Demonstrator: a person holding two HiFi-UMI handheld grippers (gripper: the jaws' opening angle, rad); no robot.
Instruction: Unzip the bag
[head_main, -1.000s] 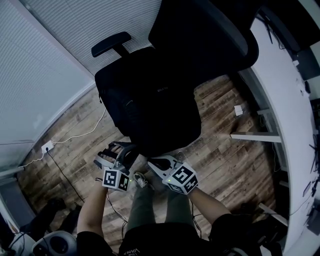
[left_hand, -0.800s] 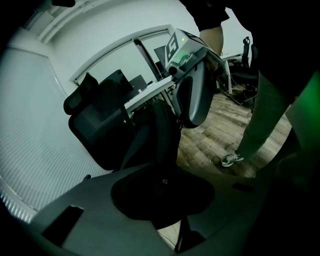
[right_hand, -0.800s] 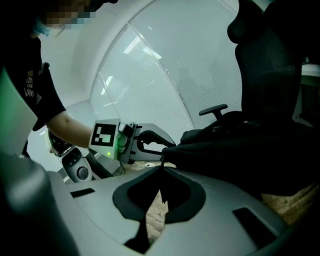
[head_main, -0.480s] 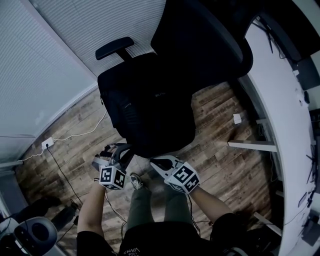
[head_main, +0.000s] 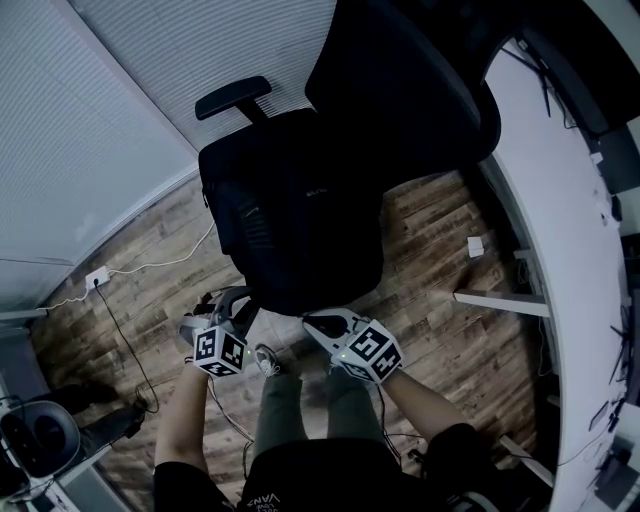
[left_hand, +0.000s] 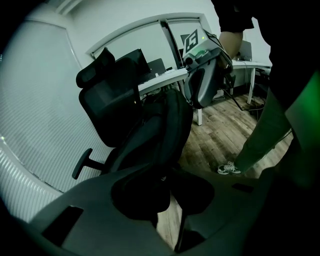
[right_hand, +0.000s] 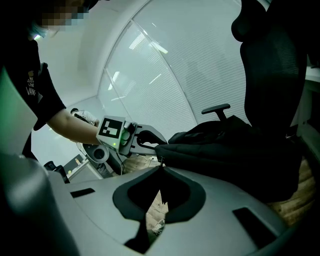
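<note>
A black office chair (head_main: 400, 100) stands on the wood floor (head_main: 450, 250) between a white ribbed wall (head_main: 90, 150) and a white desk (head_main: 560, 200). The black bag (head_main: 295, 230) lies slumped on its seat, filling most of it, with its near end hanging over the seat's front edge towards the person.

Both grippers are at that near end, side by side and just apart. The left gripper (head_main: 234, 305) is clamped on the bag's edge. Its jaws are partly closed with a fold of the dark fabric pinched between them, and the rest of the bag rises straight ahead of it against the chair back.

The right gripper (head_main: 316, 324) is closed almost fully. Its jaw tips meet on the small zipper pull (right_hand: 160, 160) at the bag's near edge, and the bag's bulk sits just beyond and to the right of those tips in the right gripper view. Below the jaws, the person's shoe (left_hand: 229, 168) rests on the floor.
</note>
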